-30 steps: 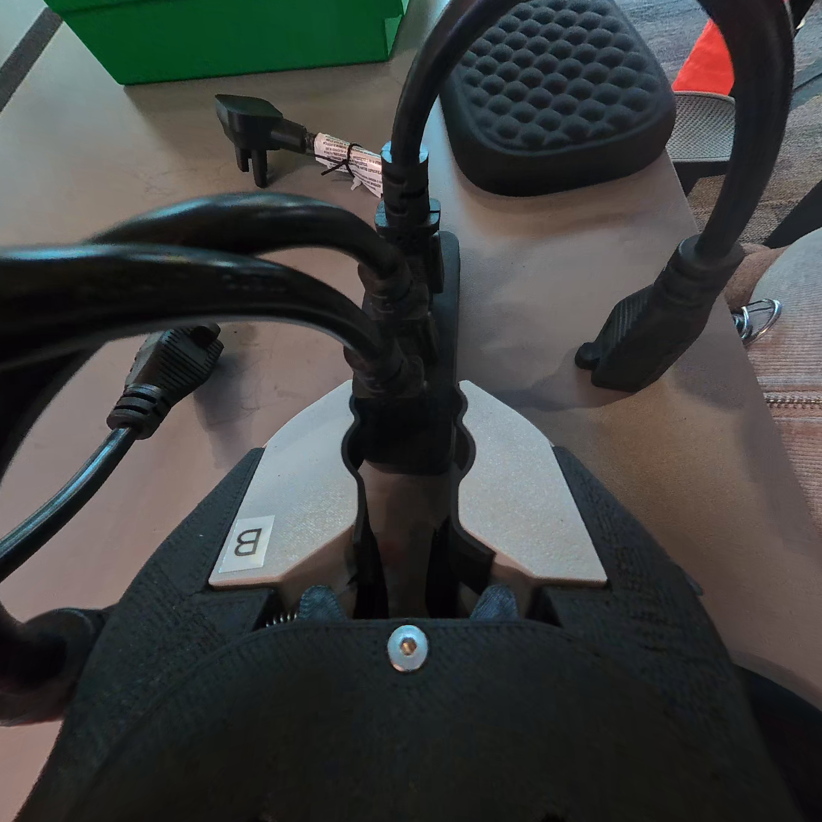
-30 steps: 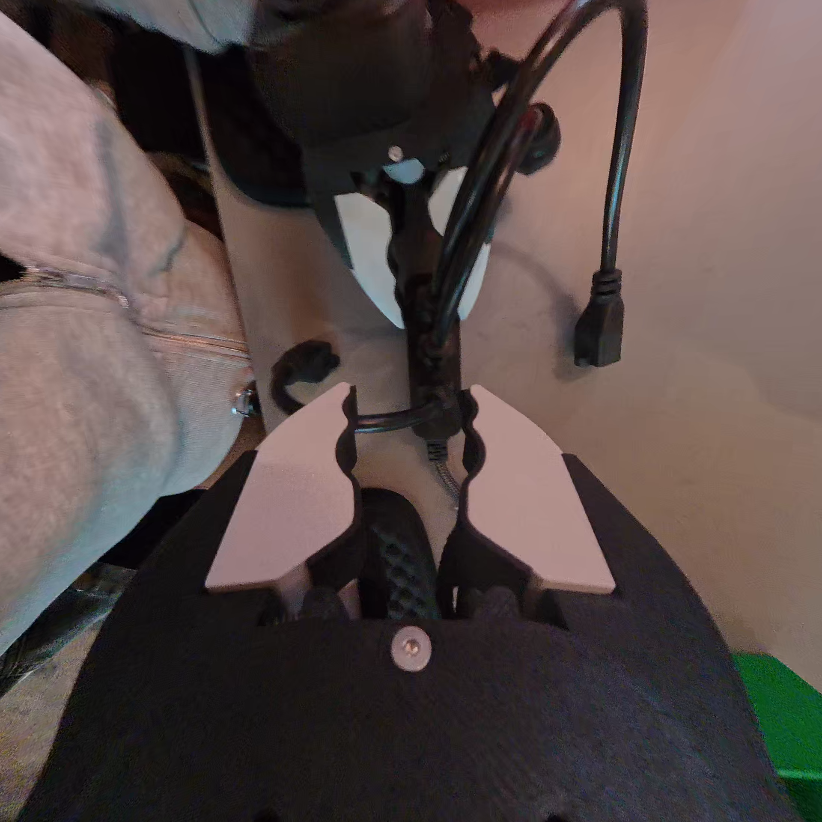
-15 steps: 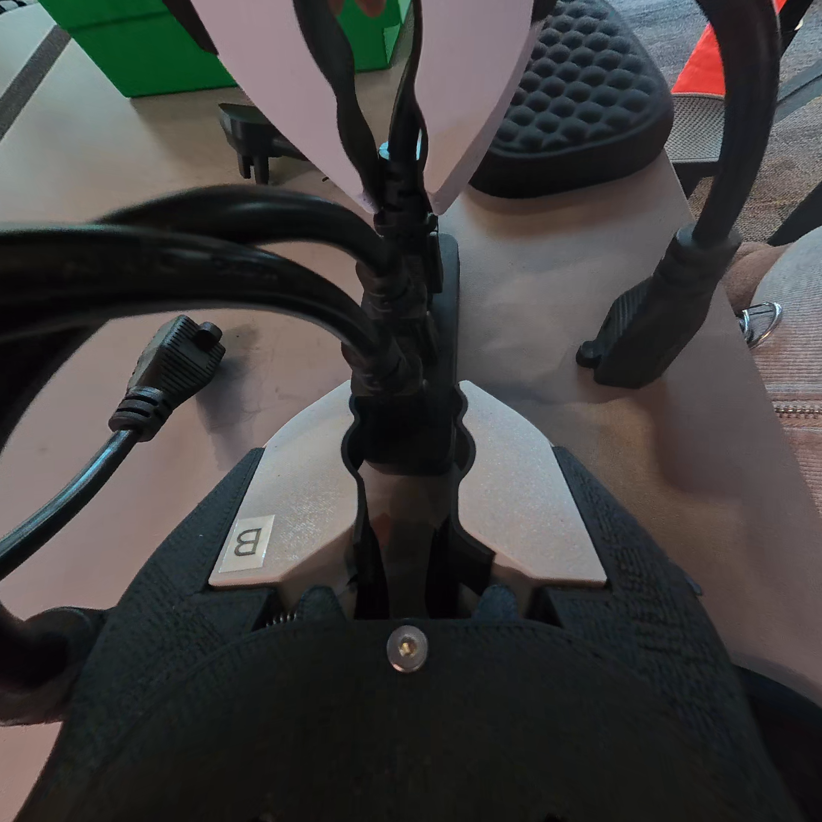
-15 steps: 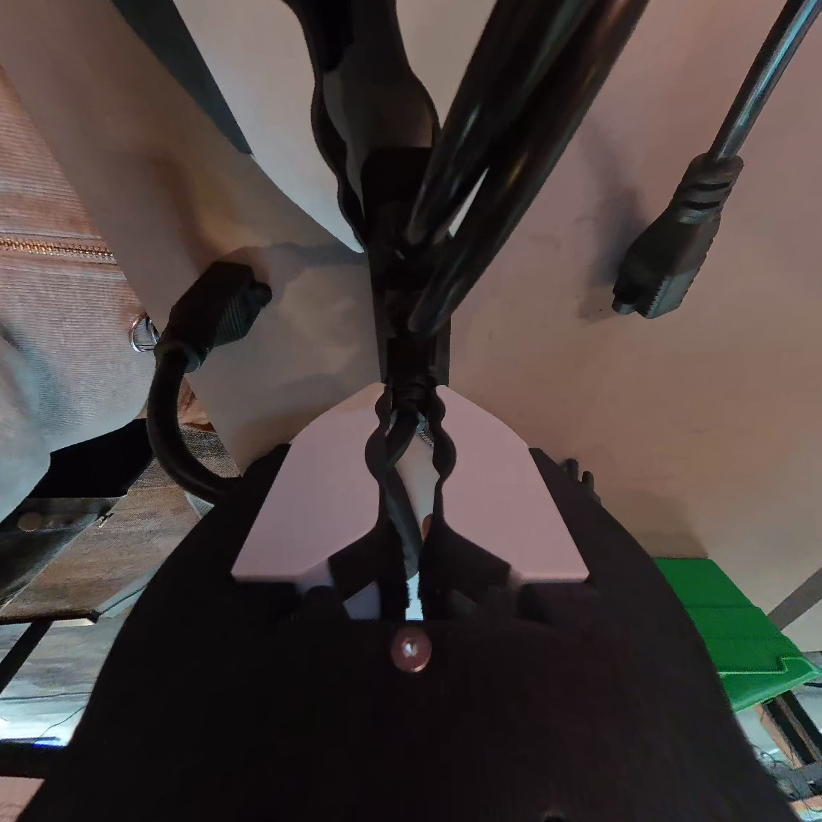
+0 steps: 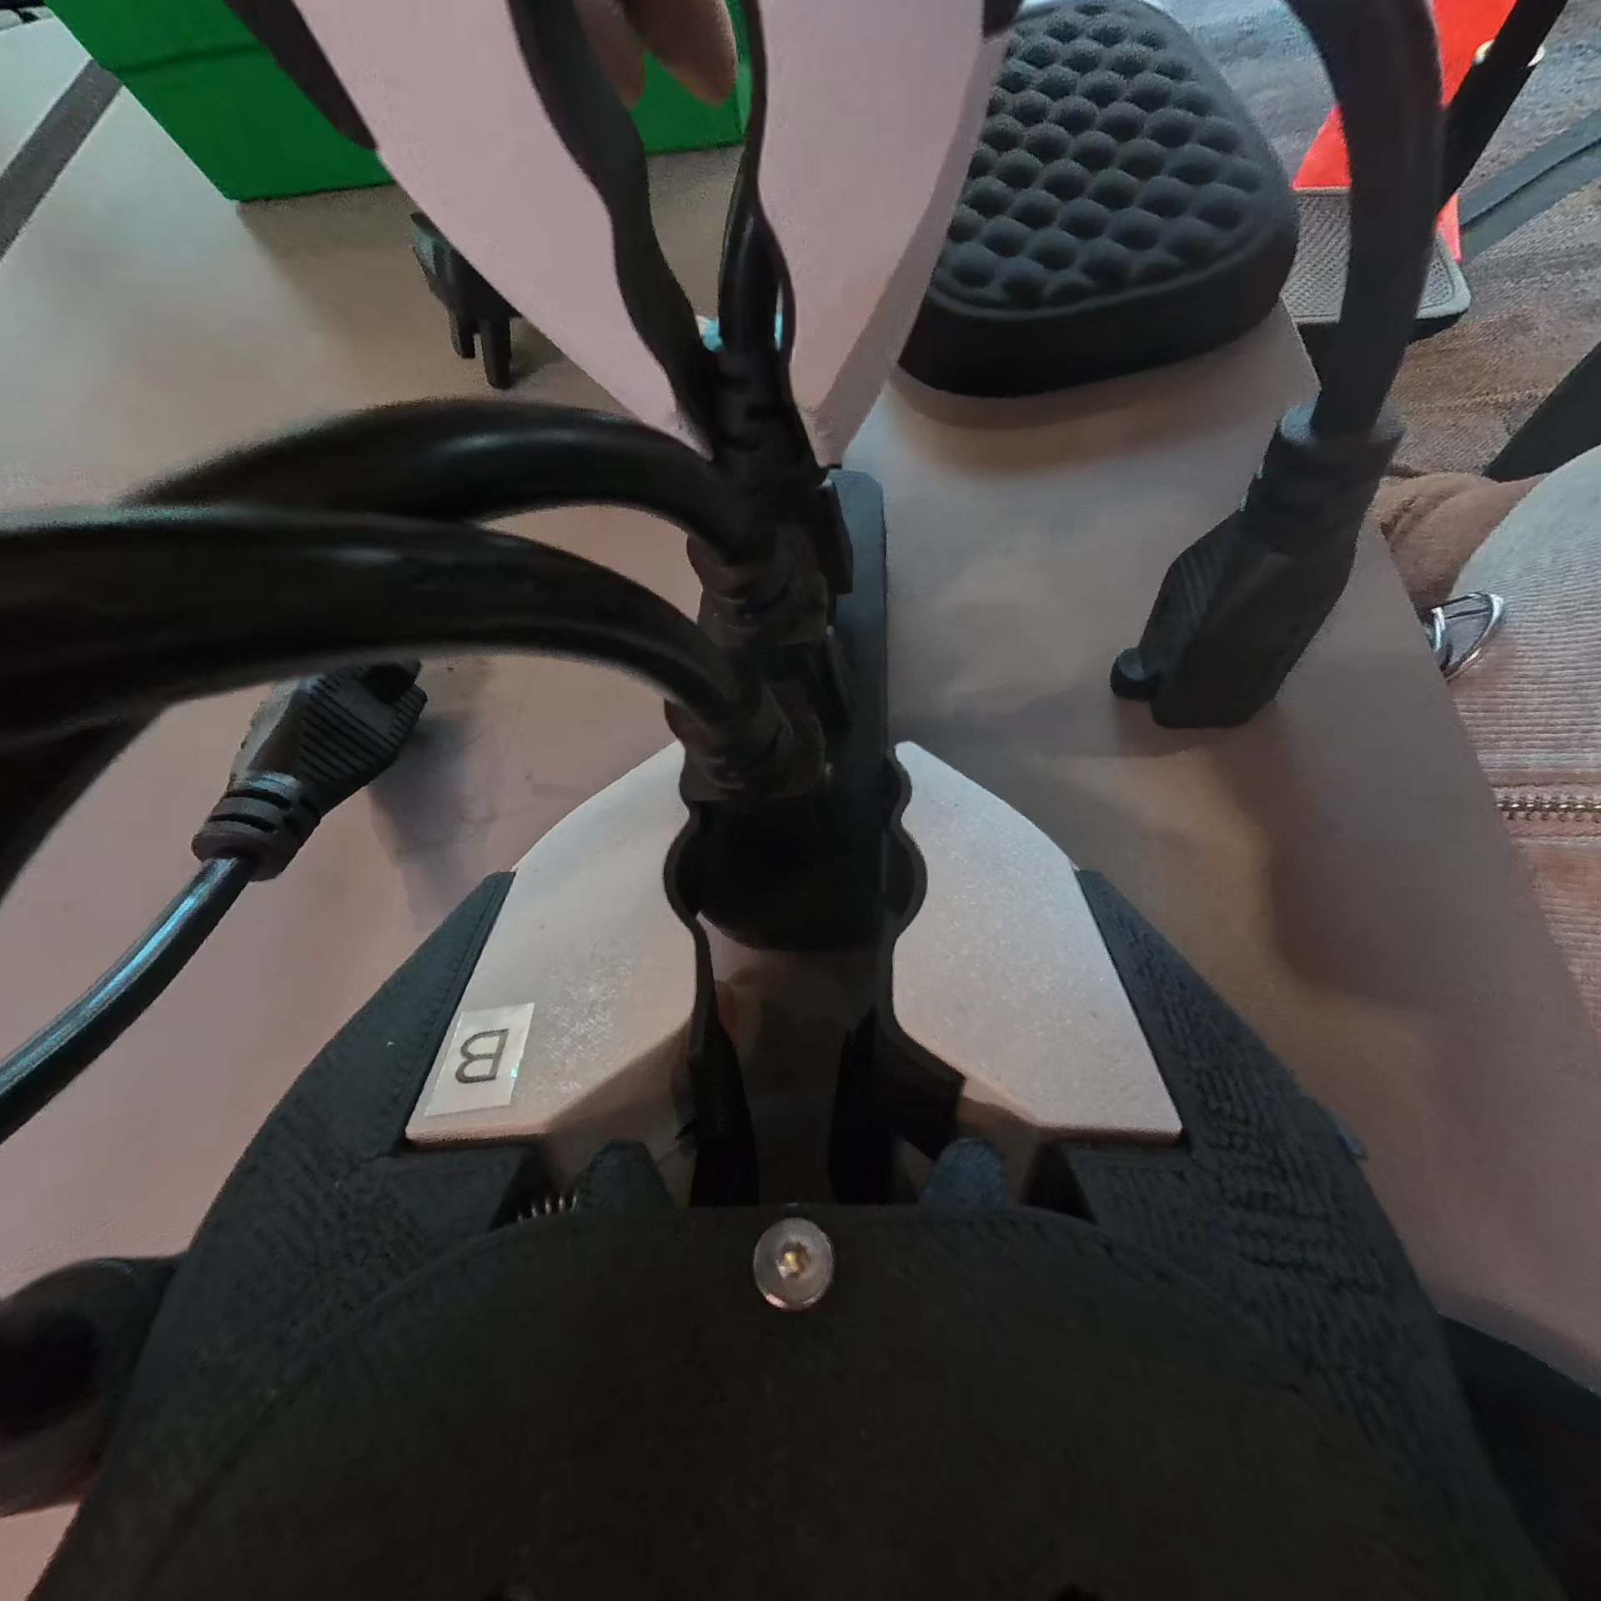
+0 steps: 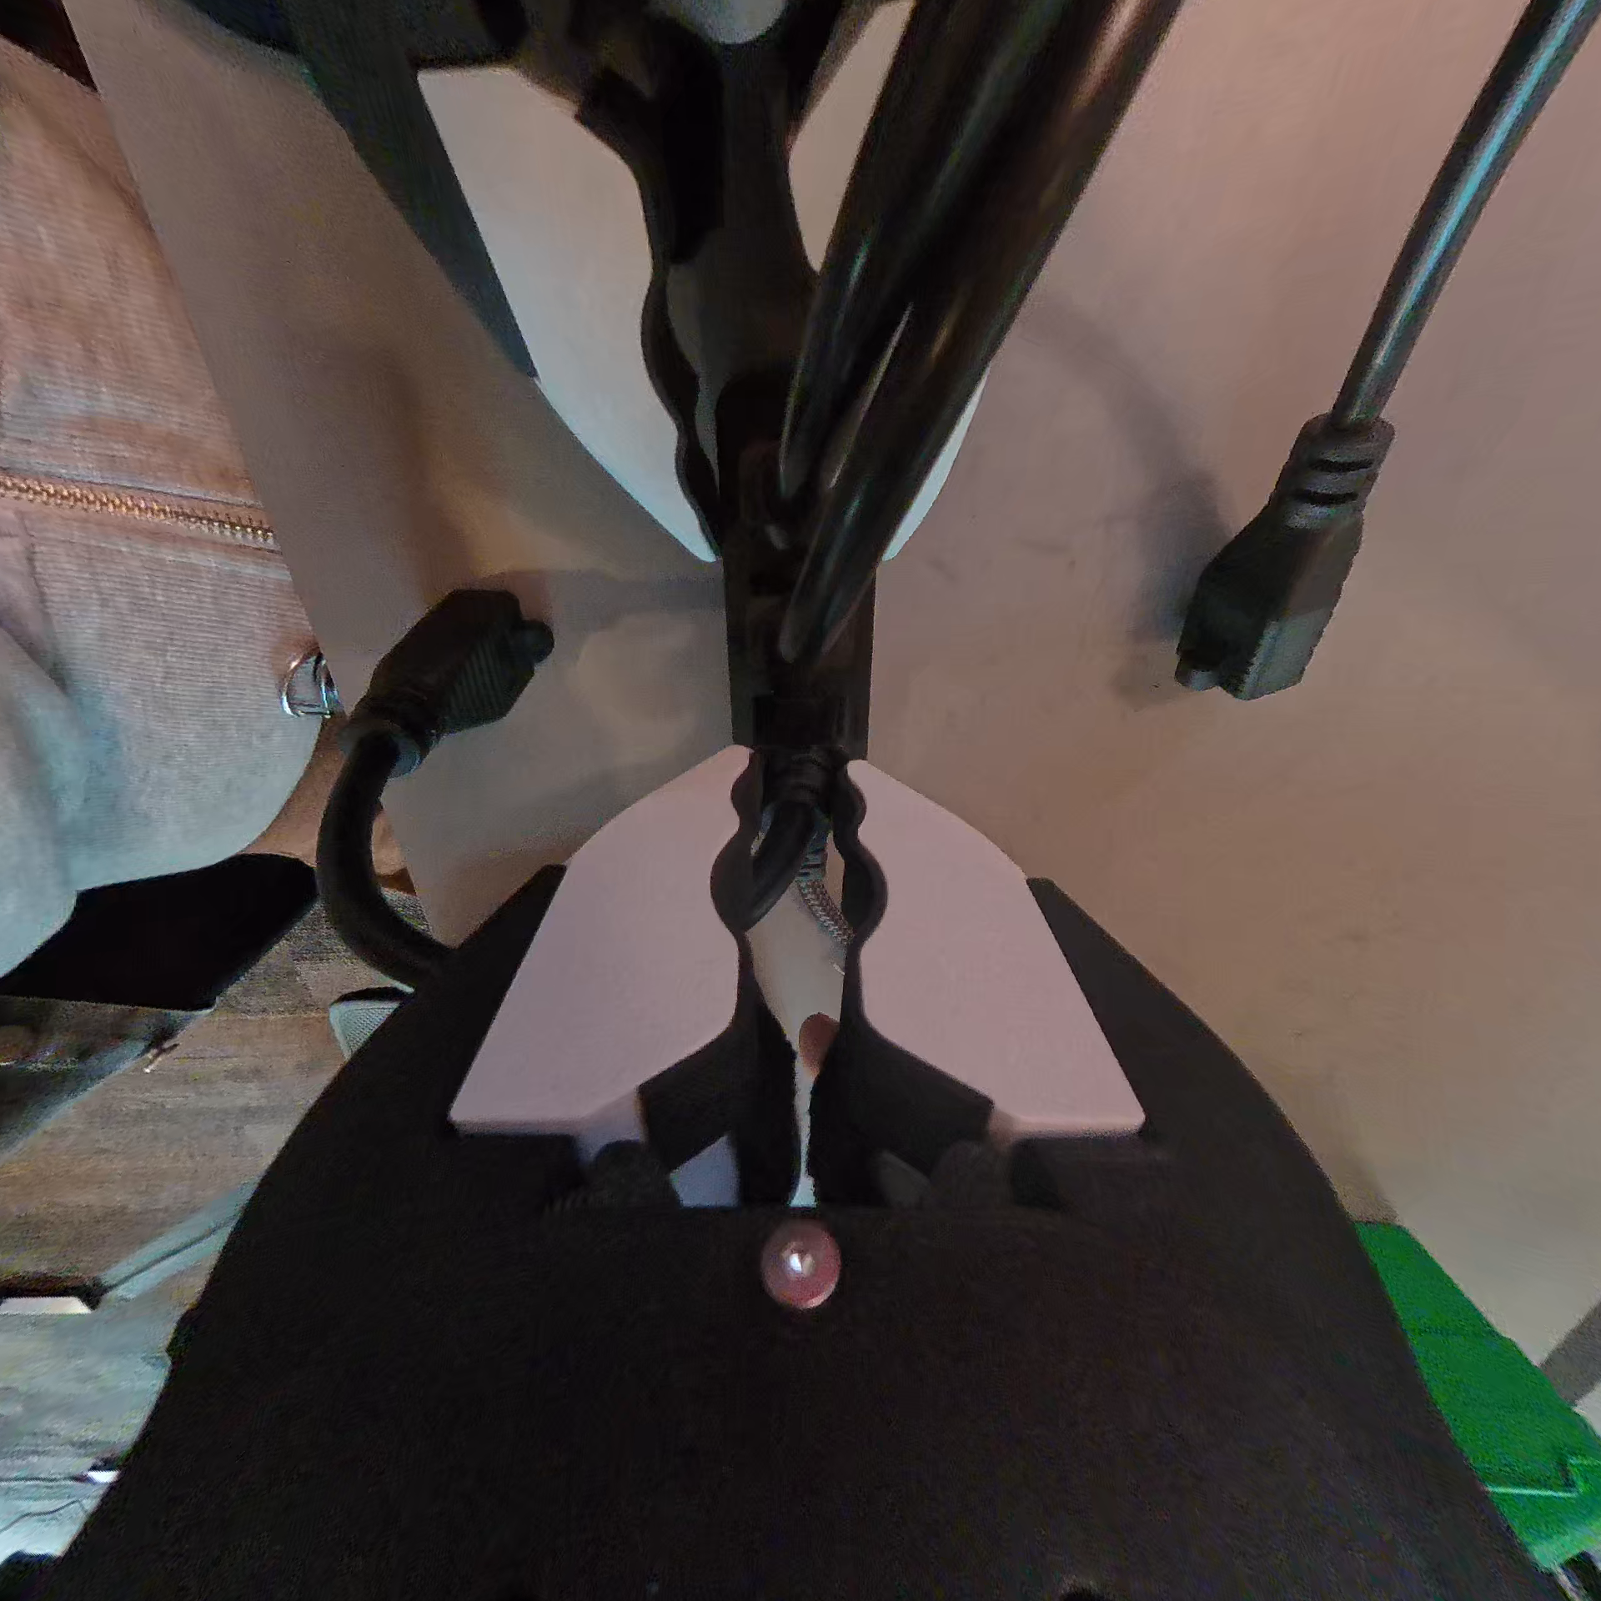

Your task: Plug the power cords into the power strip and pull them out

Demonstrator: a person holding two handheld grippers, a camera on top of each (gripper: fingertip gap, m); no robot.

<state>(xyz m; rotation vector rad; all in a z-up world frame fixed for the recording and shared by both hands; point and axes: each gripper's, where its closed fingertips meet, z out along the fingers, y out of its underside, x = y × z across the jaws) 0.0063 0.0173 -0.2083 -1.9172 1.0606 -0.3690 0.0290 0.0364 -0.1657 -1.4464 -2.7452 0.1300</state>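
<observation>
A black power strip lies on the beige table with three black plugs in it. My left gripper is shut on the strip's near end and holds it down. My right gripper comes from the far side and is shut on the power cord just above the farthest plug. In the right wrist view my right gripper pinches that cord at the end of the strip. The left gripper shows opposite it.
Two loose cord ends lie beside the strip, one at the left and one at the right. A green box, a loose black plug and a black honeycomb pad are behind. A person's clothing borders the table's right edge. My right fingertips sit around 6 cm from my left ones.
My right gripper has come in over the far end of the strip and shut on the farthest cord. My left gripper has stayed shut on the strip.
</observation>
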